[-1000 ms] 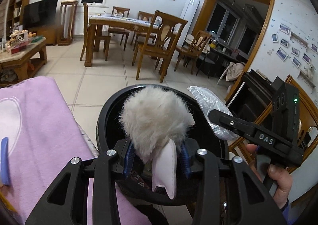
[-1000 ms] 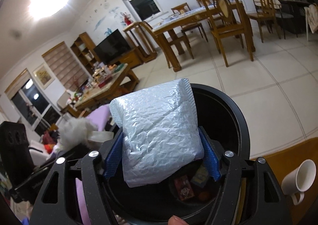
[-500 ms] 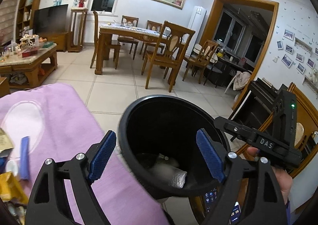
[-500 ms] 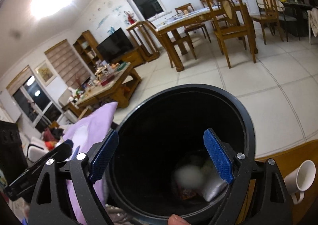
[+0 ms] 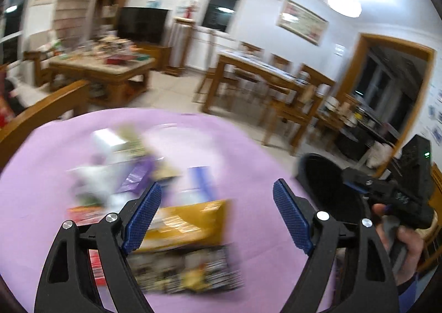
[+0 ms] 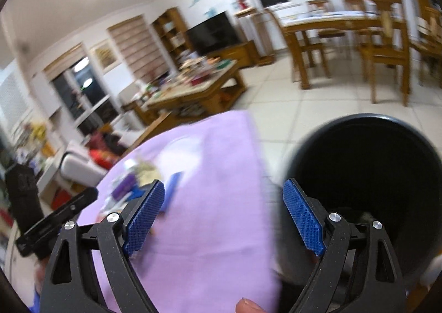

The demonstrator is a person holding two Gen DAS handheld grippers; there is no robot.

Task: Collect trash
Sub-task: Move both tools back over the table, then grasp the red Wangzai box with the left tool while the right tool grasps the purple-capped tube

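Left gripper (image 5: 216, 216): blue-padded jaws spread wide, nothing held, angled over lilac cloth-covered table (image 5: 248, 152), above blurred yellow wrapper (image 5: 187, 220) and heap of mixed trash packets (image 5: 132, 174). Right gripper (image 6: 223, 216): likewise wide open, empty, straddling table edge and round black plastic bin (image 6: 359, 188). Half a second ago both over bin mouth; now swung toward table. Bin beside table, contents hidden in dark interior.

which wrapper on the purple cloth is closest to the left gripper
The yellow wrapper, lying right past the open left gripper; the purple wrapper lies farther back.
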